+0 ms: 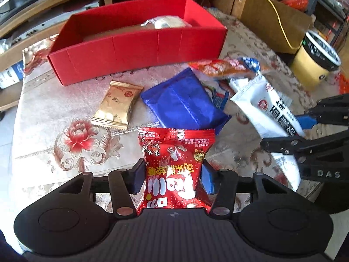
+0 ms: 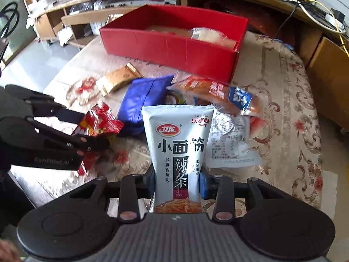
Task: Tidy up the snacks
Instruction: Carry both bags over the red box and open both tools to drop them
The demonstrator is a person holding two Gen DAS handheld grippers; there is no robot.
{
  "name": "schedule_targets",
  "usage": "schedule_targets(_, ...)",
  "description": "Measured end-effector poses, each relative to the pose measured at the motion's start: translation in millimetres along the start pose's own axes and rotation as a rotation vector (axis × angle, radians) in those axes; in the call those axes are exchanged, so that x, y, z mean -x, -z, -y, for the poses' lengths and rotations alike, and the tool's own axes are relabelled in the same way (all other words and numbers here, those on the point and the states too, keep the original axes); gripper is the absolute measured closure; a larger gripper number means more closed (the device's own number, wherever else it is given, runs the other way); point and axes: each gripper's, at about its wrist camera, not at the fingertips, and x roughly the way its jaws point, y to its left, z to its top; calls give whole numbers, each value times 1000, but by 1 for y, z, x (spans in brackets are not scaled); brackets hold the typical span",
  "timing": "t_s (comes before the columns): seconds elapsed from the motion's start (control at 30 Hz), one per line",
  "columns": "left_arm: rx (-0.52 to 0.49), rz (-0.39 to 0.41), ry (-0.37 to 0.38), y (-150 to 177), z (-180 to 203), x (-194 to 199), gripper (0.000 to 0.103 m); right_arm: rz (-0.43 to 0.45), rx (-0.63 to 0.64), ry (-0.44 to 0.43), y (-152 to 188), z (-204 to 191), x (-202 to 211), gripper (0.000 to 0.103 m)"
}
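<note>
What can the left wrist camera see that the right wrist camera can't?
Only the left wrist view shows the yellow cup with a black lid and the front of the red candy bag in the left gripper. Only the right wrist view shows the front of the white spicy-strip bag in the right gripper. Both show the red box, gold packet and blue pouch.
</note>
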Motion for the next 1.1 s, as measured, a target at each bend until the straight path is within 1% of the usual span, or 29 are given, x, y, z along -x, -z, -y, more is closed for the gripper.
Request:
schedule_targets(0.27, 64, 67, 16, -10, -4, 13, 44, 37, -5, 3, -8, -2, 6, 73)
schedule_targets(0.57, 100, 120, 24, -26, -6, 19, 44, 79, -27, -3, -22, 0, 8, 73)
schedule_targets(0.9, 131, 192, 31, -56, -11, 25, 44, 148, -52, -14, -55, 4, 12, 73)
schedule_targets(1.1, 156, 237, 9, -79, -19, 27, 44, 181, -74, -14, -79, 12, 11, 73)
